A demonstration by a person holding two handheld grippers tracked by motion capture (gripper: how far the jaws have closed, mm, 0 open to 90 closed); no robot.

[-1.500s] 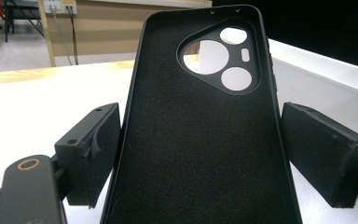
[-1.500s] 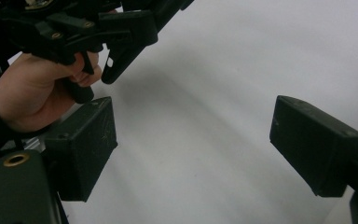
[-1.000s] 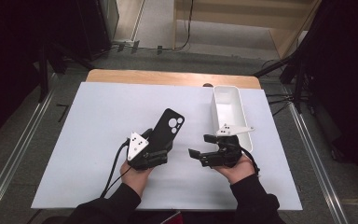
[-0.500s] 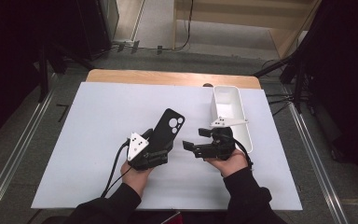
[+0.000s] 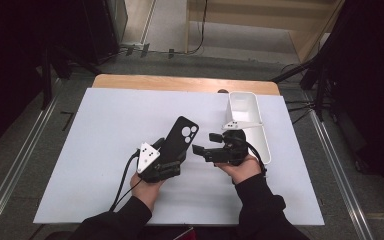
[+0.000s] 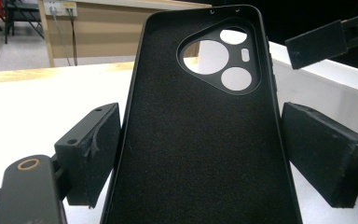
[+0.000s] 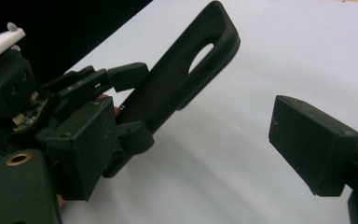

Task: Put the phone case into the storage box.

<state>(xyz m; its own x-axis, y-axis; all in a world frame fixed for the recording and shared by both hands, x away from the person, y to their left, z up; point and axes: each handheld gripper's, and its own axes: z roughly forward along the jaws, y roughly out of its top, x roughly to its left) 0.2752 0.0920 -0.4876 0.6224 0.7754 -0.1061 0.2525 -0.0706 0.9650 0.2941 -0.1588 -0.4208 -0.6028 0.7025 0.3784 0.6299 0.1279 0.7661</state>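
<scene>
Seen from the high view, the white table [image 5: 105, 150] carries a white bin [image 5: 250, 107] at its right side, and both forearms enter from the bottom edge. The left gripper [image 5: 172, 155] sits near the table's middle with a black phone case [image 5: 182, 135] between its jaws; the case slants up and to the right, camera cut-outs at the far end. The right gripper [image 5: 205, 145] lies just right of the case, pointing left toward it, with its jaws spread apart and nothing between them; the bin is just beyond it. From the left gripper view, the phone case [image 6: 200, 130] stands between the two black jaws with its inner lining facing the camera, the left jaw touching its edge and the right jaw close against the other edge. One jaw of the right gripper [image 6: 321, 42] shows at upper right, before the wall of the bin [image 6: 335, 84]. From the right gripper view, its own jaws stand wide apart and empty over the table [image 7: 261, 56]; the left gripper [image 7: 121, 107] at left holds the phone case [image 7: 182, 79] edge-on, raised off the surface.
</scene>
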